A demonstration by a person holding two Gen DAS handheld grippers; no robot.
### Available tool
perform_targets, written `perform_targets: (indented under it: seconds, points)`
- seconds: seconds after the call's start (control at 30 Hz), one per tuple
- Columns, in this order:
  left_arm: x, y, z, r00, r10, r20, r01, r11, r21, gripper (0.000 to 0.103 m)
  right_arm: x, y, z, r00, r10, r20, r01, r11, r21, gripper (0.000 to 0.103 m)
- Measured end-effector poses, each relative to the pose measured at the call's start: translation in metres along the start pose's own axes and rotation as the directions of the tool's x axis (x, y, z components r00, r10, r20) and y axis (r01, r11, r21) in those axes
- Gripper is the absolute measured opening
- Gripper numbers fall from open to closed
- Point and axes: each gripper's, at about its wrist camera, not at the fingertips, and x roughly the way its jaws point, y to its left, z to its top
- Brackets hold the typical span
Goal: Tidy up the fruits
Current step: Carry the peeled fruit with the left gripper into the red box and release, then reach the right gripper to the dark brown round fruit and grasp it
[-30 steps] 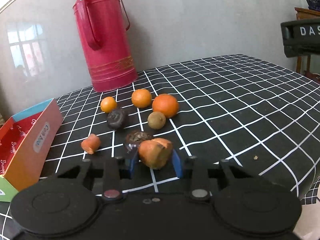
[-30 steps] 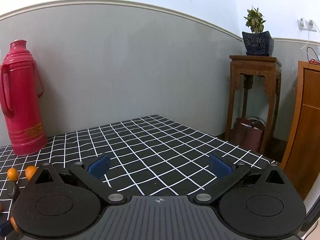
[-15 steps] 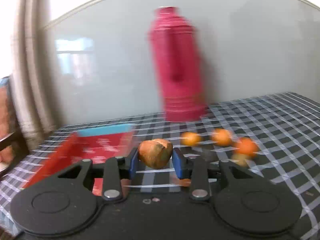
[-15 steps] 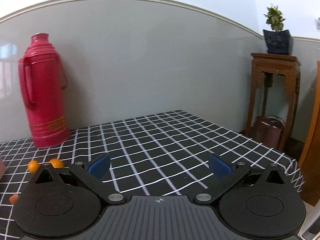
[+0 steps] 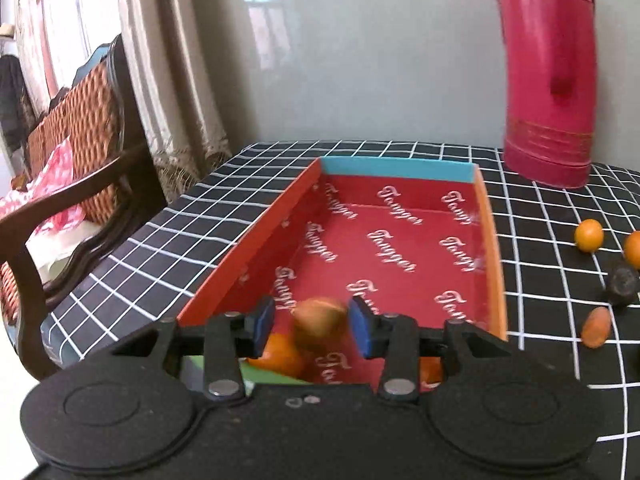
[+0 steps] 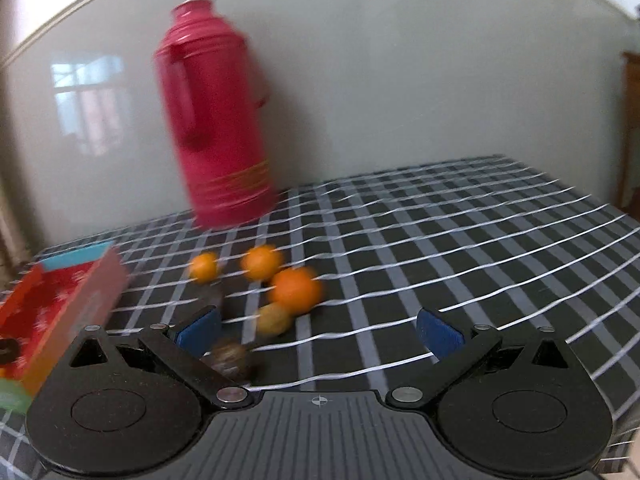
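Observation:
My left gripper (image 5: 311, 325) hangs over the near end of the red box (image 5: 490, 240). Its jaws stand apart and the brown-orange fruit (image 5: 319, 321) sits blurred between them, clear of both pads. An orange (image 5: 278, 354) lies in the box below it. My right gripper (image 6: 318, 326) is open and empty above the table, facing the loose fruit: a big orange (image 6: 296, 290), two small oranges (image 6: 262, 262) (image 6: 204, 267), a yellowish fruit (image 6: 273, 319) and a dark fruit (image 6: 231, 357). The box also shows at the left of the right wrist view (image 6: 80, 300).
A tall red thermos (image 6: 216, 120) stands at the back by the wall, also in the left wrist view (image 5: 550, 76). More loose fruit (image 5: 589, 234) lies right of the box. A wooden chair (image 5: 80, 184) stands off the table's left edge.
My left gripper swung left over the box and opened, letting go of the brown-orange fruit. My right gripper turned left toward the loose fruit, still open.

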Motion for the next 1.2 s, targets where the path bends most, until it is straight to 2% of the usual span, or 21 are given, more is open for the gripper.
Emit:
perform_targets:
  seconds: [0.03,0.1,0.2,0.27,0.3,0.33,0.47,0.77,0.8,0.83,0.87,1.0,1.07,1.2]
  points:
    - [-0.002,0.003,0.000,1.000,-0.002,0.004,0.002,1.000,-0.004,0.043,0.004,0.005,-0.002,1.000,0.010,-0.014,-0.011,1.000,-0.004,0.103]
    - [-0.009,0.008,0.000,1.000,0.011,0.023,-0.010,1.000,-0.008,0.067,0.011,0.017,-0.005,0.999,0.013,-0.043,-0.014,0.999,-0.034,0.103]
    - [-0.018,0.017,0.000,0.997,0.018,0.072,-0.017,1.000,-0.014,0.075,0.019,0.031,-0.010,0.999,0.015,-0.050,-0.019,0.997,-0.077,0.102]
    - [-0.019,0.023,0.001,0.996,0.015,0.089,-0.014,1.000,-0.022,0.081,0.022,0.038,-0.012,0.999,0.018,-0.049,-0.023,0.995,-0.099,0.084]
    - [-0.021,0.028,0.002,0.995,0.018,0.098,-0.015,0.999,-0.028,0.081,0.024,0.042,-0.014,0.998,0.019,-0.057,-0.025,0.993,-0.114,0.069]
    - [-0.020,0.033,0.003,0.994,0.020,0.106,-0.016,0.999,-0.033,0.081,0.028,0.045,-0.015,0.997,0.009,-0.073,-0.018,0.992,-0.123,0.066]
    - [-0.015,0.055,0.007,0.993,0.039,0.114,-0.030,0.997,-0.077,0.084,0.036,0.046,-0.018,0.995,-0.007,-0.097,-0.002,0.996,-0.094,0.066]
    - [-0.005,0.095,0.011,0.992,0.100,0.079,-0.086,0.982,-0.169,0.087,0.050,0.054,-0.020,0.991,-0.020,-0.131,0.010,0.997,-0.073,0.066]
    - [-0.005,0.099,0.011,0.991,0.108,0.077,-0.094,0.980,-0.175,0.087,0.051,0.056,-0.021,0.991,-0.026,-0.129,0.016,0.997,-0.077,0.062]
    - [-0.004,0.103,0.010,0.990,0.117,0.073,-0.102,0.978,-0.181,0.088,0.051,0.058,-0.022,0.992,-0.037,-0.124,0.025,0.995,-0.092,0.042]
    - [-0.003,0.106,0.010,0.990,0.126,0.069,-0.111,0.976,-0.189,0.089,0.051,0.062,-0.023,0.992,-0.039,-0.119,0.026,0.994,-0.107,0.040]
    - [0.001,0.124,0.009,0.988,0.149,0.032,-0.137,0.961,-0.240,0.089,0.048,0.070,-0.023,0.994,-0.017,-0.108,0.004,0.993,-0.116,0.040]
    - [0.003,0.132,0.008,0.987,0.157,0.013,-0.148,0.953,-0.265,0.089,0.043,0.076,-0.021,0.997,0.001,-0.074,-0.011,0.992,-0.123,0.040]
    - [0.007,0.147,0.004,0.984,0.175,-0.028,-0.175,0.936,-0.305,0.089,0.028,0.091,-0.018,0.994,0.108,0.004,-0.107,0.986,-0.126,0.040]
